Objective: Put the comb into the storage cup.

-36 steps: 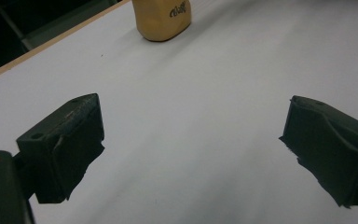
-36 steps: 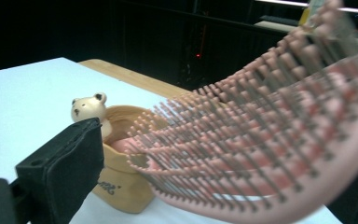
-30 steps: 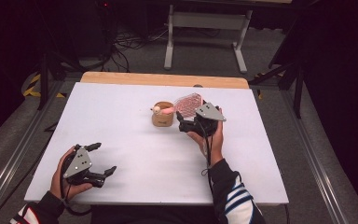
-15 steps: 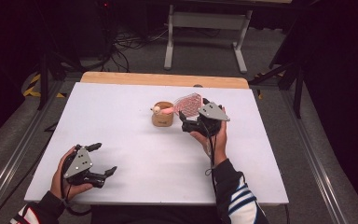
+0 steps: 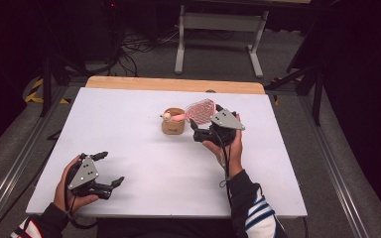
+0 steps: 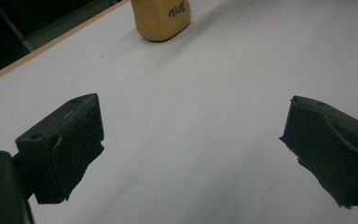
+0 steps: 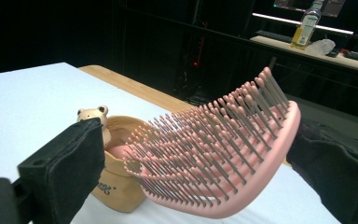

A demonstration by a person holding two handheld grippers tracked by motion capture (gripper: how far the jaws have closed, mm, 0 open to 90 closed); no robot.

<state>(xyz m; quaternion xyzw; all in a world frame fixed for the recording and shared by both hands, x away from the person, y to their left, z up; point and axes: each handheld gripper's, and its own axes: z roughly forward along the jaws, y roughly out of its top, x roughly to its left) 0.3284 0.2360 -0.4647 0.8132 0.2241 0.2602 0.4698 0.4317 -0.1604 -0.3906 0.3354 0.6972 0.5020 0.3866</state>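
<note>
The pink hairbrush (image 7: 223, 154) leans with its handle end down in the small tan cup (image 5: 173, 122), which stands on the white table (image 5: 129, 124) toward its far edge, right of centre. The right gripper (image 5: 209, 128) brackets the bristled head with jaws spread; whether either pad touches is hard to tell. The likely trouble is the cup: it looks light (a small bear figure (image 7: 93, 115) sits on its rim), so a sideways nudge on the brush could tip it over. The left gripper (image 5: 108, 168) rests open near the table's near-left corner, too far off to steady anything.
</note>
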